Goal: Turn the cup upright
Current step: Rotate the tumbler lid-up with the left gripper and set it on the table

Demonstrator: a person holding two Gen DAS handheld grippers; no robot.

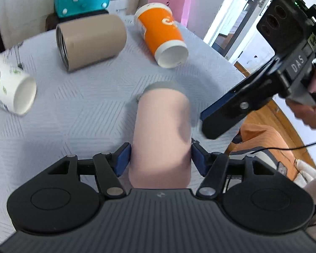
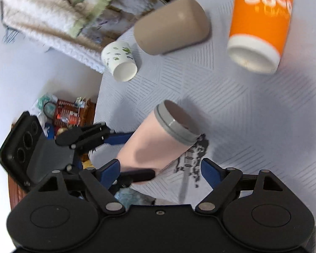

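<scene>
We count four cups: our left gripper (image 1: 160, 158) clamps the pink cup (image 1: 162, 130); three lie toppled; right gripper (image 2: 160, 169) fingers apart.

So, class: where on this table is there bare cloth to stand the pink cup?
Bare cloth lies ahead of the pink cup, between it and the orange cup, and left toward the white cup. The far edge is crowded: tan cup lies beside the orange.
</scene>
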